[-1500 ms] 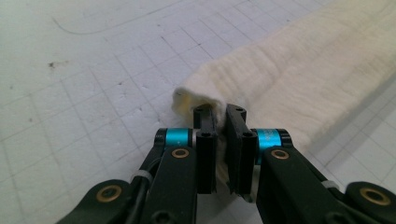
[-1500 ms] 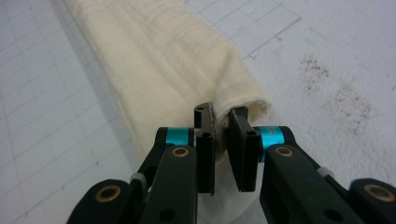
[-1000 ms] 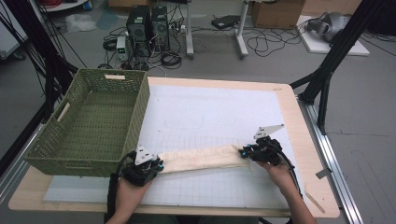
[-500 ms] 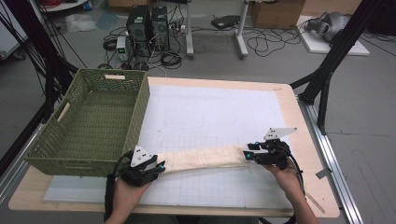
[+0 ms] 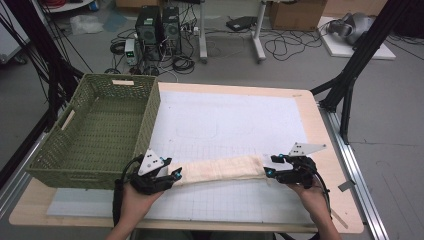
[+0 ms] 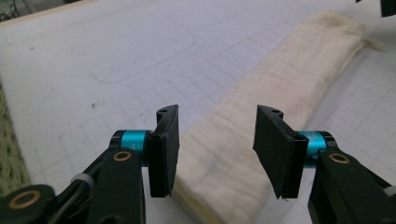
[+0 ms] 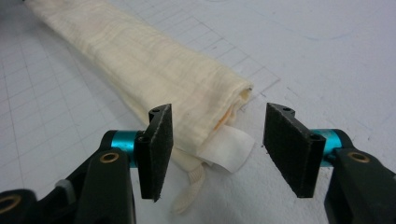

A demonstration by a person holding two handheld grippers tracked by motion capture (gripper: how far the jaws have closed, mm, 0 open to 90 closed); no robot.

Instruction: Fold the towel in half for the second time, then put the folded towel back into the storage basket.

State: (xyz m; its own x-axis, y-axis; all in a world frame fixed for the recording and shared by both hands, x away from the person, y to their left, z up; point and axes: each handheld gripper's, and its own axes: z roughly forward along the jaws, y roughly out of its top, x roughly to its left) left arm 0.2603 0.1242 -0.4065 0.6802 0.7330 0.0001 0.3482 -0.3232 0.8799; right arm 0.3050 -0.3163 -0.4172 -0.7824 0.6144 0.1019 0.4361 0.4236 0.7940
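High view: left gripper [image 5: 176, 176] and right gripper [image 5: 269, 167] sit at the 2 ends of the folded cloth [image 5: 222, 169] lying flat on the table [image 5: 310, 115], fingers open. Beyond, left, stands a basket [image 5: 150, 107].

Even, soft overhead light falls on the table [image 5: 310, 107], with faint shadows and no glare. The high view is slightly soft; both gripper views blur toward their far edges.
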